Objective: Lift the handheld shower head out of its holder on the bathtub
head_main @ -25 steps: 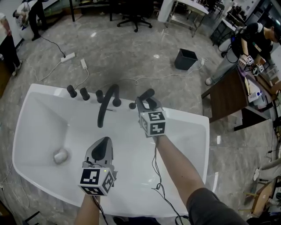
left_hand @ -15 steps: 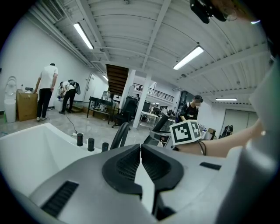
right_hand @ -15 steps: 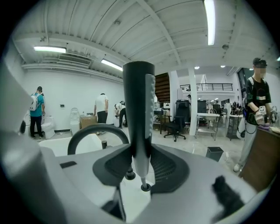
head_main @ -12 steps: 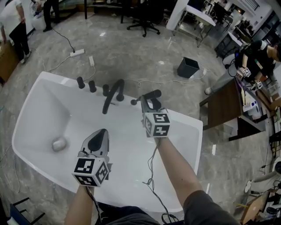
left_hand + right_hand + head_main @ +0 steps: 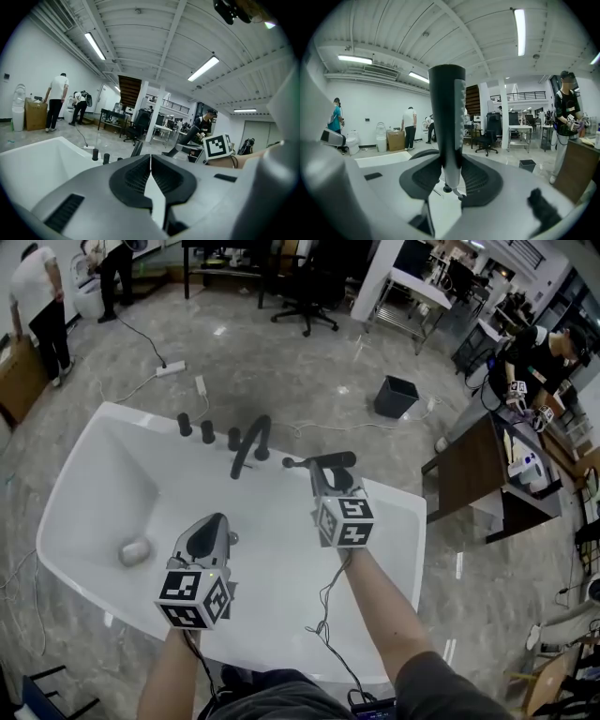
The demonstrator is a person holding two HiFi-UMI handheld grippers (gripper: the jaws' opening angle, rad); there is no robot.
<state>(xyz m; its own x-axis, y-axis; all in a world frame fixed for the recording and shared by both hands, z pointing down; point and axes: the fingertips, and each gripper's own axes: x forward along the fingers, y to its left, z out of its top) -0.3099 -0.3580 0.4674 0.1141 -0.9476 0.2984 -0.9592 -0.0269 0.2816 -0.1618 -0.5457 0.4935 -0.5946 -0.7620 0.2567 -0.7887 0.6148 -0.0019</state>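
The black handheld shower head [image 5: 325,461] lies level across the jaws of my right gripper [image 5: 328,474], which is shut on its handle, above the white bathtub's [image 5: 105,415] far rim and right of the curved black faucet [image 5: 250,445]. In the right gripper view the shower head [image 5: 447,117] stands upright between the pads of the gripper [image 5: 451,180]. My left gripper [image 5: 213,524] hovers over the tub's inside, shut with nothing in it; its jaws meet in the left gripper view [image 5: 150,164]. The holder cannot be made out.
Three black knobs [image 5: 207,431] stand on the rim left of the faucet. A drain stopper [image 5: 134,551] lies in the tub's left end. Beyond the tub are a power strip [image 5: 171,368], a black bin [image 5: 395,395], a dark table [image 5: 478,470] and people.
Both grippers have risen. The right one has carried the shower head up and a little right, away from the faucet. The left gripper stays shut and empty.
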